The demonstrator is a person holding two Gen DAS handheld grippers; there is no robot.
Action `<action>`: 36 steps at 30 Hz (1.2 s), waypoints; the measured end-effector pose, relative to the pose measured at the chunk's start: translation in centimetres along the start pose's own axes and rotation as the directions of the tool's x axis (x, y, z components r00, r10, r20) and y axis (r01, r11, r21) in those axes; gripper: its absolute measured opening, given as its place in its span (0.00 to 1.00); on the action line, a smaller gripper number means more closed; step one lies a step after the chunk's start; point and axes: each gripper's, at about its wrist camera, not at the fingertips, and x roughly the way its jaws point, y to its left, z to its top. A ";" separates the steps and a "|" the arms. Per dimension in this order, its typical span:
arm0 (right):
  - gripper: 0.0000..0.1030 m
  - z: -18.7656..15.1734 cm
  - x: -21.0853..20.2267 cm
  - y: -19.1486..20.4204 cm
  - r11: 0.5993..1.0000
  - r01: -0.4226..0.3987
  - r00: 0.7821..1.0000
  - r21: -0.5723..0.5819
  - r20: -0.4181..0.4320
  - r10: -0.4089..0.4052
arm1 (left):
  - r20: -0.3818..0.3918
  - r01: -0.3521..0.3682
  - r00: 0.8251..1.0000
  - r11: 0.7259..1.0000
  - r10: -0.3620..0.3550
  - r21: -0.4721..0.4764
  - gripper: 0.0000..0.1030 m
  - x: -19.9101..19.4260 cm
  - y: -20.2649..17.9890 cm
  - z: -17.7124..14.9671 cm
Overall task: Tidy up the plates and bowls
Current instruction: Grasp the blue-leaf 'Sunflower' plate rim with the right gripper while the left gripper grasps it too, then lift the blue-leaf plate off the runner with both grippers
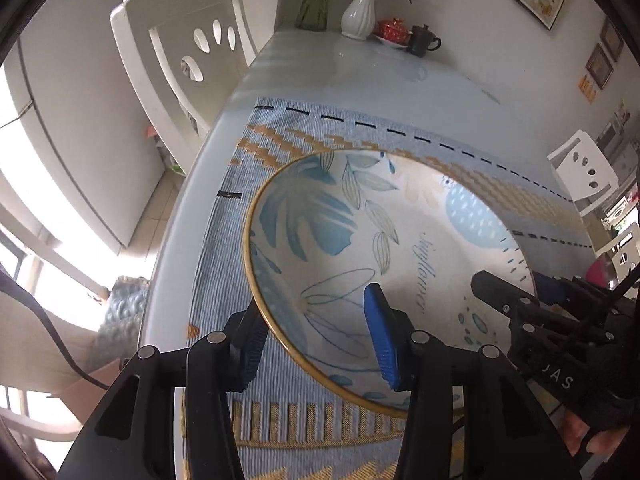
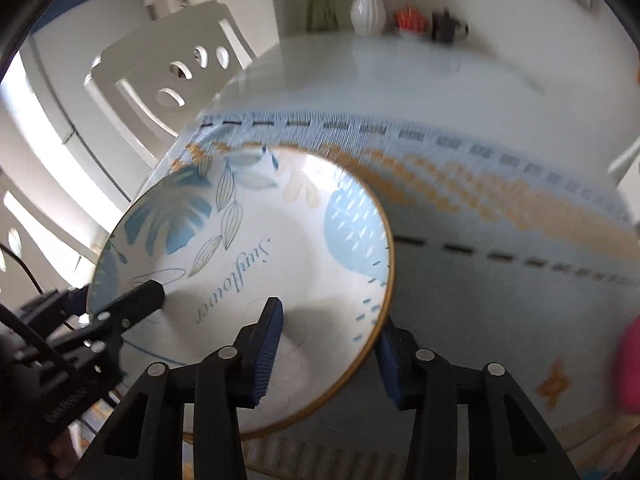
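Dining room, pale glossy counter (image 1: 400,72) with a blue-and-gold woven mat (image 1: 224,280) on the near end; white chair (image 1: 180,52) at the far-left edge, vase (image 1: 359,14), red teapot (image 1: 394,30) and dark mug (image 1: 422,40) at the far end, well apart from the work. One leaf-print plate (image 1: 360,240) with a gold rim sits over the mat; no bowl visible in either view. Left tool (image 1: 320,340) straddles the near-left rim: one blue pad inside the plate, the other outside and under the rim, a gap showing at the inner pad, so jaws apart or barely closing, not visibly clamped. Right tool (image 2: 326,356) does the same on the near-right rim, one pad over the plate face, one outside below the rim; also apart as far as I can tell. Right view is motion-blurred and the plate looks tilted there, could be camera angle, can't tell if it's lifted off the mat. Judgement: step in hand is a two-handed grasp of the plate, task looks early. Next move calls for closing both tools on the rim evenly, then lifting level; glazed rim is slick, an uneven squeeze could tip or slip it. Destination isn't in view.
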 end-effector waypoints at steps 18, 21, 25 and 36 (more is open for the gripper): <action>0.02 -7.7 -9.6 4.5 0.964 0.027 0.990 -0.263 0.142 0.011 | -0.039 0.072 0.997 0.992 -0.068 0.106 0.31 -4.9 -4.3 -5.9; 0.02 -7.3 -9.4 3.7 0.983 -0.023 0.996 -0.183 0.085 0.039 | -0.052 0.043 0.998 0.999 -0.043 -0.003 0.35 -4.7 -1.4 -5.9; 0.38 -7.1 -7.5 -1.7 0.998 -0.034 0.999 0.050 -0.040 0.036 | -0.023 0.031 0.999 0.991 -0.035 -0.128 0.81 -5.7 2.0 -5.3; 0.61 -5.5 -3.0 -8.4 0.917 -0.221 0.973 0.331 0.010 0.231 | -0.165 0.012 0.986 1.000 -0.016 -0.024 0.83 1.3 -2.0 -3.1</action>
